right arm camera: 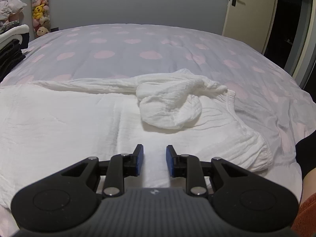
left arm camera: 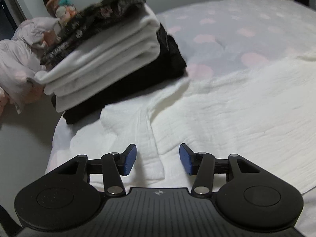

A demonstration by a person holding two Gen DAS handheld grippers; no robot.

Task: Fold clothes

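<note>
A white crinkled garment (left arm camera: pixel 227 122) lies spread on the bed. In the left wrist view my left gripper (left arm camera: pixel 157 148) hovers just above its near edge, jaws wide apart, with a narrow folded strip of the fabric (left arm camera: pixel 154 154) lying below the gap, not pinched. In the right wrist view the same white garment (right arm camera: pixel 59 118) fills the foreground. One sleeve (right arm camera: pixel 169 102) is bunched in a loop on top of it, and an elastic cuff (right arm camera: pixel 256 154) lies at the right. My right gripper (right arm camera: pixel 155 147) hangs over the fabric, jaws narrowly apart with nothing between the pads.
A stack of folded clothes (left arm camera: pixel 110 59), dark patterned over white over black, stands on the bed's far left corner (right arm camera: pixel 9 45). The bed cover (right arm camera: pixel 138 45) is lilac with pink spots. Plush toys (right arm camera: pixel 40 9) hang by the wall. A door (right arm camera: pixel 246 9) stands at the right.
</note>
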